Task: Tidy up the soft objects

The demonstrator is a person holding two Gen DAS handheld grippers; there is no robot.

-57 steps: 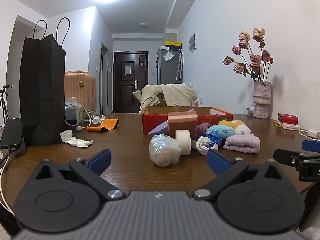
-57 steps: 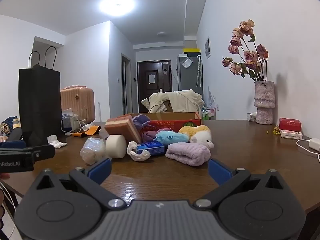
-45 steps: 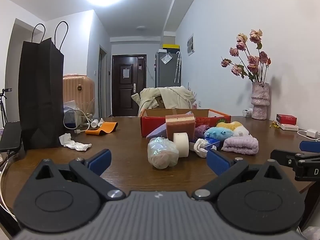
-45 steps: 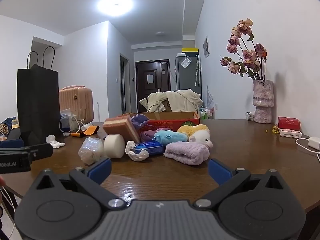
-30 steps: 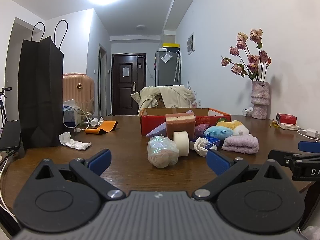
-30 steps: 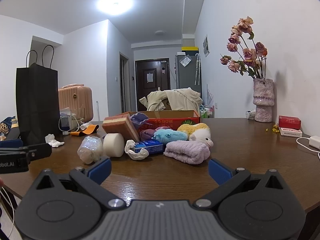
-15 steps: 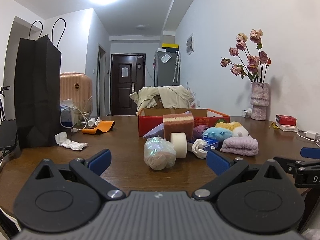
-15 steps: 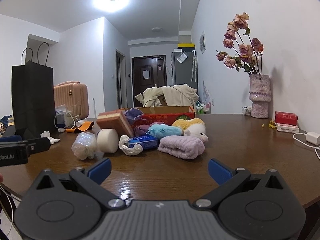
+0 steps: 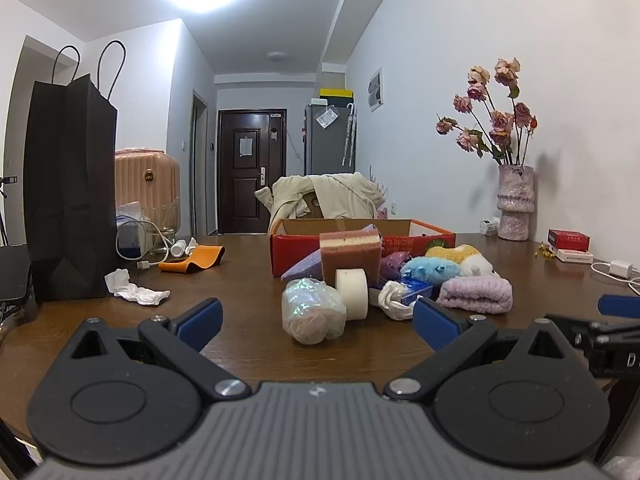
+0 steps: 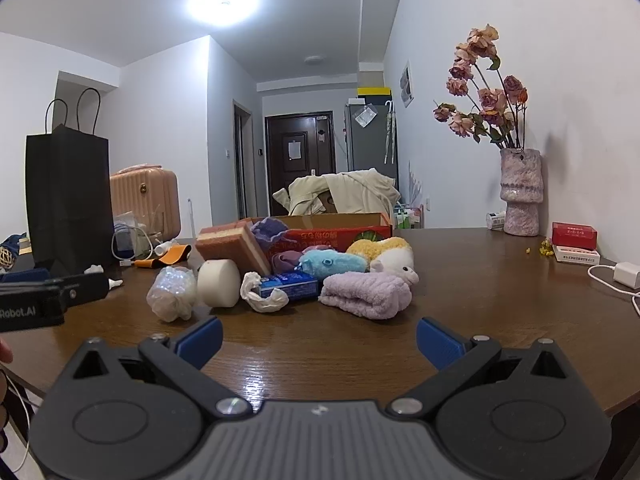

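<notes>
Hovering short of the pile | left tongs (image 9: 316,314) and right tongs (image 10: 318,338) both spread wide, empty | risk: crinkly wrapped bundle (image 9: 312,310) at 12 o'clock slips; leaning sponge block (image 9: 351,254) topples off white roll (image 9: 352,293).

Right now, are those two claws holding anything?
No. The left gripper and right gripper are both open and empty, short of the toys on the table.
</notes>
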